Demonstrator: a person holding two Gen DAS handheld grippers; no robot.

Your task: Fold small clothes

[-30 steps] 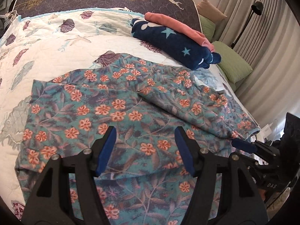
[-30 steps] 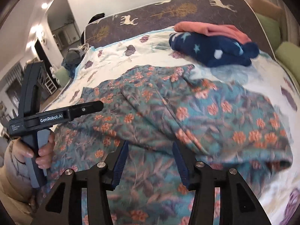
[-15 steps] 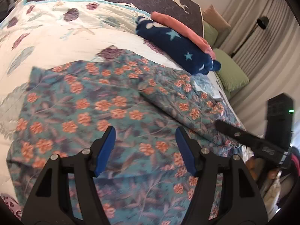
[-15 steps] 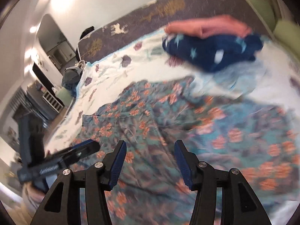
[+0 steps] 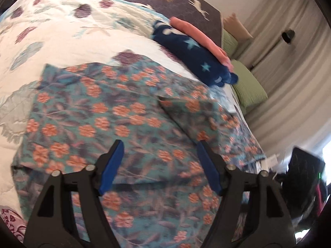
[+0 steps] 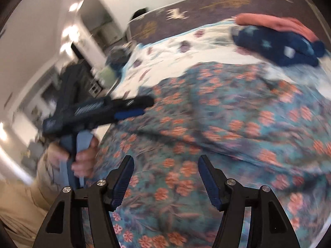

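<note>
The floral garment (image 5: 128, 111) lies spread on the quilt (image 5: 68, 37), one part folded over its right side. Both the left gripper (image 5: 160, 165) and right gripper (image 6: 165, 177) hover over it, jaws wide, holding nothing. Beyond it, a pink cloth (image 5: 198, 37) tops a navy starred bundle (image 5: 192, 55); green pillows (image 5: 248, 84) and curtains (image 5: 289, 78) lie beyond.

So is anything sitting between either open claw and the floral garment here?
Nothing visible. The left claw and right claw are both open directly over the floral garment. The folded navy and pink clothes lie farther back on the quilt, off to the side.
</note>
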